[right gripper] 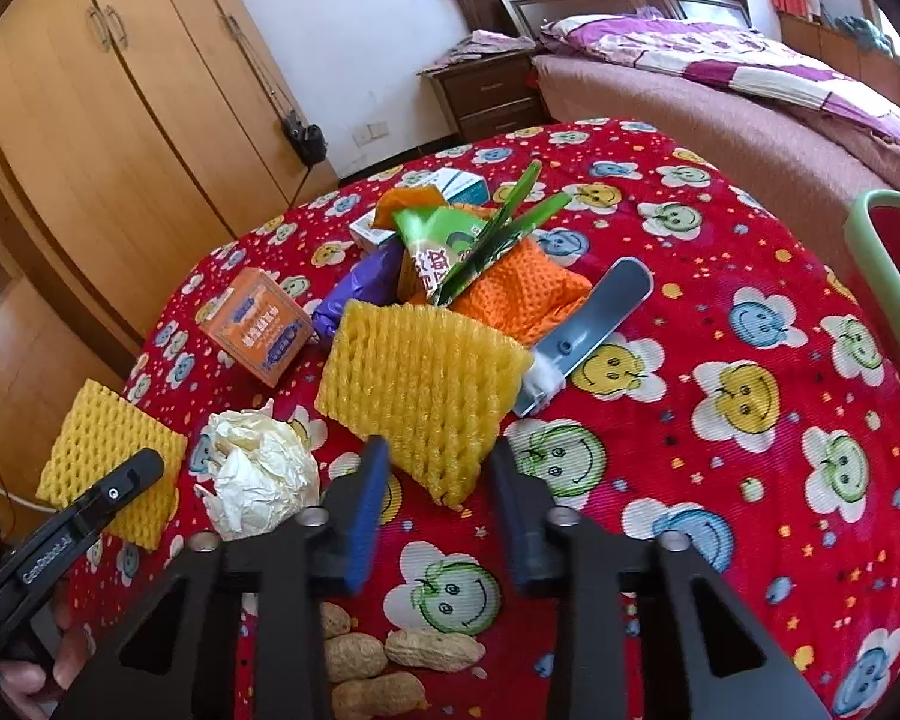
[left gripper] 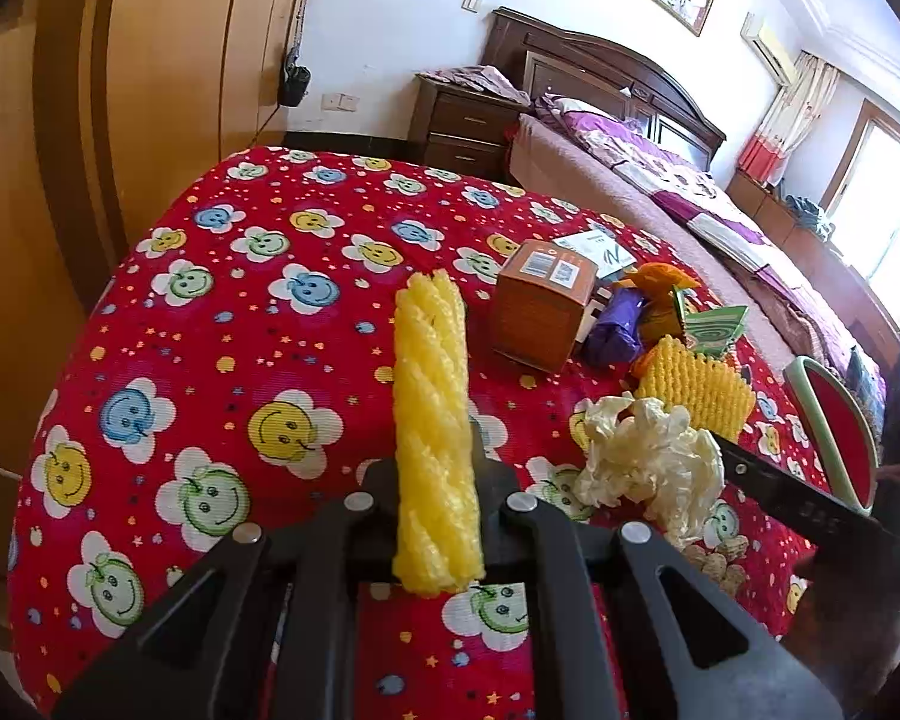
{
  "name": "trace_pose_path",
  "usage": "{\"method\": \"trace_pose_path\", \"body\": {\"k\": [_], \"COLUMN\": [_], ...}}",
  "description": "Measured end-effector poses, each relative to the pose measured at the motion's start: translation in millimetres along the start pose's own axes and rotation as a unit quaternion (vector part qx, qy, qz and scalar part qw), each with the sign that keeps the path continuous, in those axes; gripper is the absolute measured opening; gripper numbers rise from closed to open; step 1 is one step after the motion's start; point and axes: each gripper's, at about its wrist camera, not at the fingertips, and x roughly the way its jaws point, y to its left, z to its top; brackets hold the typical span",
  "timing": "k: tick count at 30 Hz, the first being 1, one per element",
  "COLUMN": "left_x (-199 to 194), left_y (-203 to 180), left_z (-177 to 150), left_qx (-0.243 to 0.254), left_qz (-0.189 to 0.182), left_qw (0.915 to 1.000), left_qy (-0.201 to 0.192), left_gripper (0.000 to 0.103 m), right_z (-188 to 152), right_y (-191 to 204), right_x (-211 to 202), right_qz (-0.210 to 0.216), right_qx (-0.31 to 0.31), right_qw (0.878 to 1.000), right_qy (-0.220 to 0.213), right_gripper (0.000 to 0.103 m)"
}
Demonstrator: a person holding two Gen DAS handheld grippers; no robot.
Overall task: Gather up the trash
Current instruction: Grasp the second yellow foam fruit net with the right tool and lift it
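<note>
My left gripper [left gripper: 435, 474] is shut on a yellow foam net [left gripper: 432, 420], which stands on edge between the jaws above the red smiley tablecloth [left gripper: 240, 360]. The right wrist view shows that net [right gripper: 108, 450] at the left, in the left gripper [right gripper: 132, 474]. A second yellow foam net [right gripper: 420, 390] lies flat on the cloth. Its near corner sits between the blue pads [right gripper: 363, 516] of my right gripper [right gripper: 441, 450]. The pads stand close on either side and the net looks unsqueezed. Crumpled white paper [right gripper: 258, 480] lies between the two nets.
Behind lie an orange box [right gripper: 258, 330], a purple wrapper [right gripper: 354, 294], green wrappers [right gripper: 450, 252], an orange foam net [right gripper: 522, 294] and a grey handle [right gripper: 588, 330]. Peanuts [right gripper: 390, 654] lie near the front edge. A green-rimmed red container [right gripper: 888, 276] stands at the right. A bed and wardrobe lie beyond.
</note>
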Motion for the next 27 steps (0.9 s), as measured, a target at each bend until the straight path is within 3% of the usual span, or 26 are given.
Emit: {"method": "trace_pose_path", "body": {"k": [2,5,17,27], "left_x": [1.5,1.9,-28.7,-56.7], "left_y": [0.2,-0.2,-18.2,-61.0], "left_z": [1.3,2.6,-0.4,-1.5], "left_qx": [0.001,0.001,0.002,0.037], "left_qz": [-0.005,-0.011,-0.014,-0.042], "left_qw": [1.0000,0.9999,0.9996,0.9976], "left_qy": [0.002,0.002,-0.026,-0.040], "left_gripper": [0.011,0.011,0.011,0.011], "right_z": [0.2,-1.3,-13.8,-22.8], "right_y": [0.7,1.5,7.8,-20.4], "right_x": [0.7,-4.0,-68.2,-121.0], "right_qz": [0.006,0.012,0.032,0.029], "right_qx": [0.003,0.004,-0.014,0.015], "right_qw": [1.000,1.000,0.997,0.992], "right_qy": [-0.002,-0.007,-0.073,-0.122], "right_gripper": [0.014,0.010,0.009,0.009]}}
